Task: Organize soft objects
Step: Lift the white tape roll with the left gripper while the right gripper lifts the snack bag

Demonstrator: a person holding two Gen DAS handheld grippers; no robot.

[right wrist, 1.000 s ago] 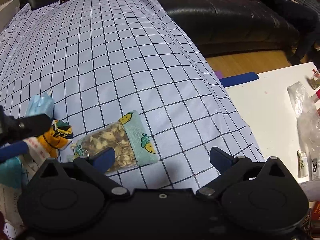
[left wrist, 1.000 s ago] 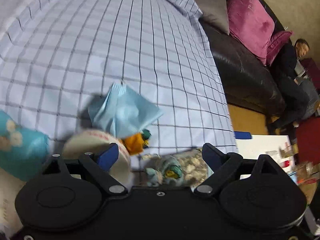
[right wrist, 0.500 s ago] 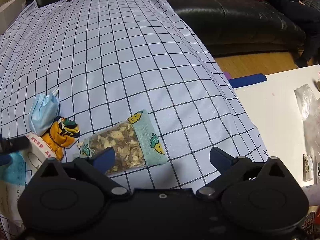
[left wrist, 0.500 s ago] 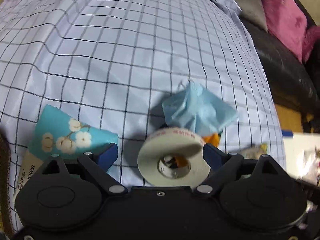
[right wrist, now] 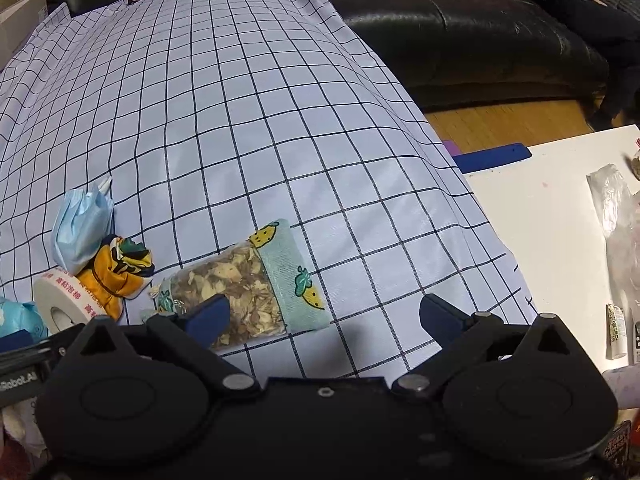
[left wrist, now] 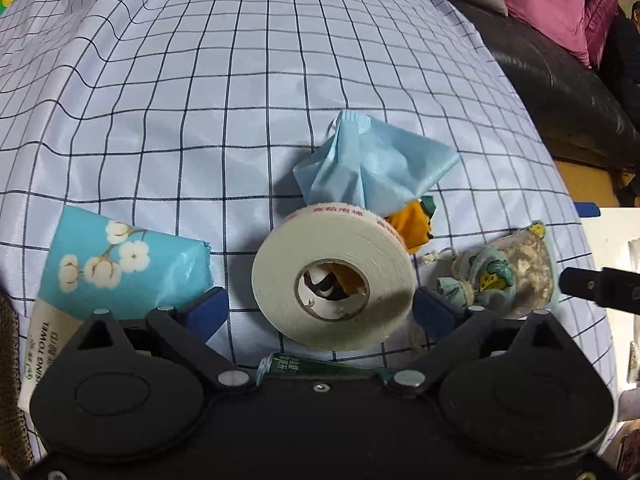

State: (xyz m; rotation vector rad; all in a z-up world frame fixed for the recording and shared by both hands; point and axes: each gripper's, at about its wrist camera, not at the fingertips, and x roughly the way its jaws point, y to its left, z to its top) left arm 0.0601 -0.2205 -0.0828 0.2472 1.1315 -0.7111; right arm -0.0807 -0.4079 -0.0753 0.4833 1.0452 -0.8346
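Observation:
A white foam tape roll (left wrist: 332, 280) stands on edge on the checked cloth (left wrist: 200, 80), between the fingertips of my left gripper (left wrist: 320, 310). Its jaws are opening, and the left pad (left wrist: 208, 312) stands clear of the roll. Behind the roll lie a crumpled blue face mask (left wrist: 372, 168) and an orange patterned cloth (left wrist: 412, 224). A teal tissue pack (left wrist: 120, 264) lies to the left, a pouch of dried bits (left wrist: 512, 276) to the right. My right gripper (right wrist: 324, 314) hangs open just over the pouch (right wrist: 248, 288), holding nothing.
A black sofa (right wrist: 480, 32) with pink cushions (left wrist: 540, 4) runs along the cloth's far right edge. A white table (right wrist: 552, 208) with plastic packets stands at the right. A green tube (left wrist: 320, 364) lies under my left gripper.
The left view has swung left and dropped closer to the cloth. The tape roll now sits centred between wider jaws, and the tissue pack shows fully. The right gripper has stayed put.

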